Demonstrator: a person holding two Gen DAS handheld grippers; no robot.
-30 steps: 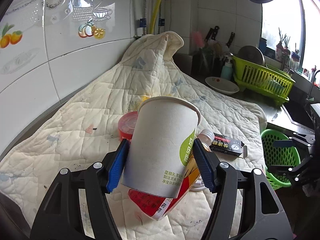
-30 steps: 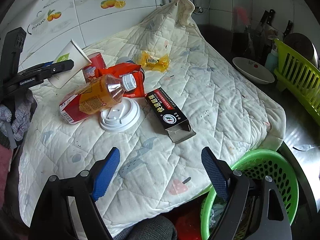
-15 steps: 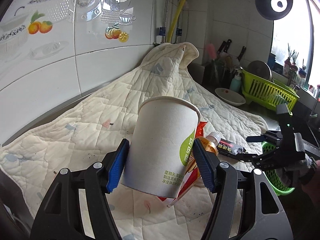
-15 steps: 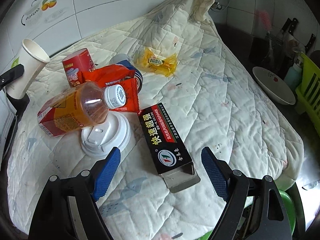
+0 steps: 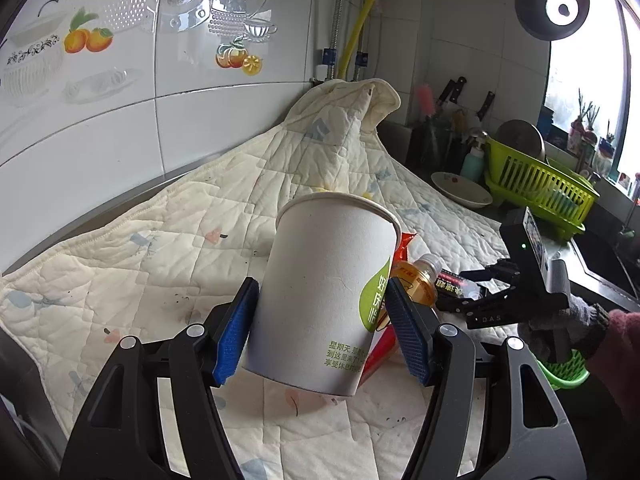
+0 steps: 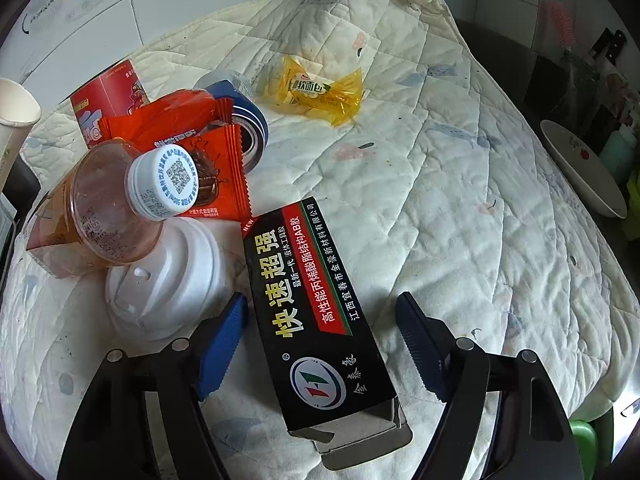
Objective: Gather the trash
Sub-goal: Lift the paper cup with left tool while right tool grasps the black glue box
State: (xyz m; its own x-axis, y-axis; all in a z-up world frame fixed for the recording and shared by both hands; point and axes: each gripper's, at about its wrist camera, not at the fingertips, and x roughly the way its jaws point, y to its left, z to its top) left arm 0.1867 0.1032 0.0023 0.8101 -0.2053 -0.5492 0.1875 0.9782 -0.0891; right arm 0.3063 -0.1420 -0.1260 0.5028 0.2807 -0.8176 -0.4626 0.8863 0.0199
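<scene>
Left wrist view: the left gripper [image 5: 320,332] has its blue pads clamped on both sides of a white paper cup [image 5: 328,296], held upright and slightly tilted above the quilt [image 5: 160,248]. Just right of the cup, the orange bottle [image 5: 416,284] pokes out. Over on the right wrist view, the right gripper [image 6: 320,344] is spread wide, pads straddling the black glue box [image 6: 316,312] lying flat on the quilt, not yet pinching it. Left of the box sits the white lid [image 6: 164,288]; beyond the box, the red wrapper [image 6: 200,152] and yellow candy wrapper [image 6: 316,92].
</scene>
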